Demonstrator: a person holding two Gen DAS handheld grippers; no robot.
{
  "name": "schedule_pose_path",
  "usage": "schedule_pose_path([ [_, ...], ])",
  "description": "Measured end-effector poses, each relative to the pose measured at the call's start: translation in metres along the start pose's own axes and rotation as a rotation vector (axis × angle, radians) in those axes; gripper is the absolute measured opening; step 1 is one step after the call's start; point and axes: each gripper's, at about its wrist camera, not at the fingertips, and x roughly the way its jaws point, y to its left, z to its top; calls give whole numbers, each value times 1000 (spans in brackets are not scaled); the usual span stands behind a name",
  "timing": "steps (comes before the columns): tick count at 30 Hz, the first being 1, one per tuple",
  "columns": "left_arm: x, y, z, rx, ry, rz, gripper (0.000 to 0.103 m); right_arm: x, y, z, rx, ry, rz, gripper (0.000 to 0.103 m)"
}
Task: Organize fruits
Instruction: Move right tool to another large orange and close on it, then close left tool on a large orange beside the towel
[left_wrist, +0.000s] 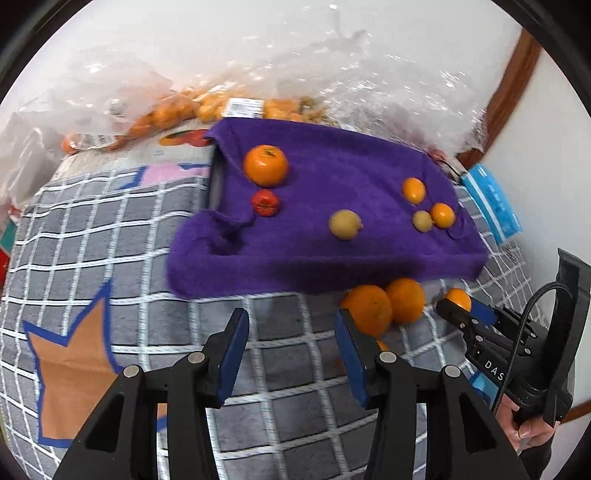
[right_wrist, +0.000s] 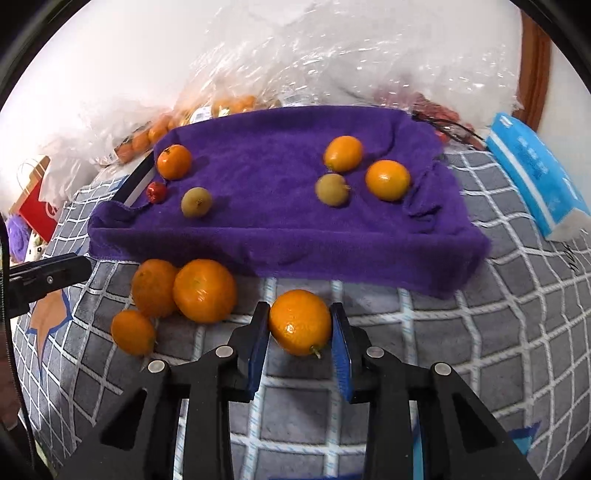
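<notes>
Right gripper (right_wrist: 300, 334): fingers closed onto a small orange (right_wrist: 300, 322) on the checked surface (right_wrist: 443, 350), blue pads against both flanks, stem end toward the camera. Judged light, firm, smooth-skinned and round; hold across the widest girth, since it may roll out if pinched off-centre. Left gripper (left_wrist: 291, 354): fingers partly open, nothing between them, over bare cloth beside the two larger oranges (left_wrist: 384, 304). A smaller orange (right_wrist: 133, 331) lies next to that pair. Beyond, purple towel (right_wrist: 295, 229) over a raised tray, front edge hanging down; six fruits sorted on it, open room in the middle. Plastic bags (right_wrist: 295, 66) at the back.
</notes>
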Motion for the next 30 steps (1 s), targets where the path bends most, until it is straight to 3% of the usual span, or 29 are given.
schedule_pose_path([
  [7,15,-29,-11,45,44,-58,46,-8,-17,-19,3,3,-39,32],
  [19,39,-53,-25,92,110,-18,45,-14,-16,-32,-43,-17,-44,32],
  [22,40,-55,-26,99,98,-5,36,-15,-15,-35,-52,-18,-52,32],
  [30,28,-46,-25,76,82,-24,36,-24,-11,-34,-48,-27,-59,32],
])
